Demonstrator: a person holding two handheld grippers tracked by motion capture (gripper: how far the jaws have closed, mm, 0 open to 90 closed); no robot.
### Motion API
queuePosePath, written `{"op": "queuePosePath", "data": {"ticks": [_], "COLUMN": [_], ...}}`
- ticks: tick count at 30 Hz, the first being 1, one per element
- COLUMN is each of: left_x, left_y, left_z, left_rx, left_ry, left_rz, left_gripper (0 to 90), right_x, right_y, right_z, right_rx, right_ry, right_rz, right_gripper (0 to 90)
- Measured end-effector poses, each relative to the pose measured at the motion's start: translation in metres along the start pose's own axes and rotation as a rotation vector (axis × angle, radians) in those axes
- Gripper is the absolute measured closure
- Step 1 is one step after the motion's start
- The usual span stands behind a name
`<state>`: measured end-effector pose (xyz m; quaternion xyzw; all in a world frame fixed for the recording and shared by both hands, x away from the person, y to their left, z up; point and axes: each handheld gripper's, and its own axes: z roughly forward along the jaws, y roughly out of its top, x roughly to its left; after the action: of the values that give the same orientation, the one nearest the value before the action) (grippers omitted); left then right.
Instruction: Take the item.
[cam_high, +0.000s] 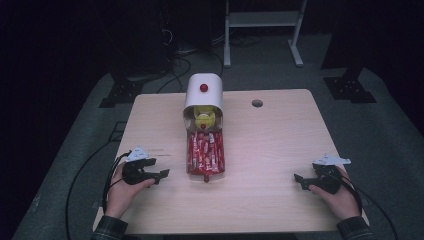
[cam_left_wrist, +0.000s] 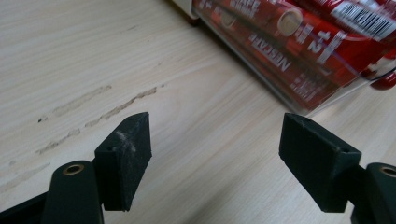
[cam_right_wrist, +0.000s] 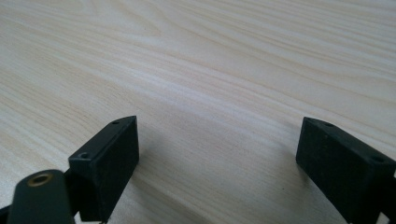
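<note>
Both my claws rest wide apart on the desk (cam_high: 270, 150): left claw (cam_high: 162, 175) at eight o'clock, right claw (cam_high: 298, 179) at four, red sachets (cam_high: 205, 152) between.

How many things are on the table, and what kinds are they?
White box with a red knob: 1
Clear drawer pulled out, full of red coffee stick packs, too bunched to count: 1
Yellow thing inside the box, cannot tell what: 1
Black tools held by hands: 2, left tool and right tool, both open
Total: 5
</note>
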<state>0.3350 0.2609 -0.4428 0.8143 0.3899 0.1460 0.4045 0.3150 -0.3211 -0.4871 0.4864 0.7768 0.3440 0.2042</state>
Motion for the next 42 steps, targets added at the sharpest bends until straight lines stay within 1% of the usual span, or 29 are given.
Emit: {"op": "queuePosePath", "data": {"ticks": [2, 3, 9, 20, 23, 27, 42], "left_x": [-0.001, -0.001, -0.004, -0.011, -0.013, -0.016, -0.022], "left_y": [0.003, 0.004, 0.012, 0.026, 0.031, 0.036, 0.049], "left_z": [-0.001, -0.001, -0.002, -0.002, -0.001, 0.0, 0.004], "left_rx": [-0.009, -0.023, -0.038, -0.048, -0.049, -0.05, -0.061], "left_ry": [-0.002, -0.005, -0.024, -0.034, -0.042, -0.052, -0.068], "left_rz": [0.003, 0.0, 0.002, 0.021, 0.028, 0.029, 0.04], "left_gripper": [25.6, 26.9, 30.1, 32.7, 33.4, 34.7, 35.8], "right_x": [0.0, 0.0, 0.0, 0.0, 0.0, 0.0, 0.0], "right_y": [0.0, 0.0, 0.0, 0.0, 0.0, 0.0, 0.0], "right_z": [0.0, 0.0, 0.0, 0.0, 0.0, 0.0, 0.0], "right_rx": [0.0, 0.0, 0.0, 0.001, 0.001, 0.001, 0.001], "right_ry": [0.0, 0.0, 0.0, 0.0, 0.0, 0.0, 0.0], "right_rz": [0.0, 0.0, 0.0, -0.001, 0.0, -0.001, -0.001], "right_gripper": [12.1, 12.1, 12.1, 12.1, 12.1, 12.1, 12.1]}}
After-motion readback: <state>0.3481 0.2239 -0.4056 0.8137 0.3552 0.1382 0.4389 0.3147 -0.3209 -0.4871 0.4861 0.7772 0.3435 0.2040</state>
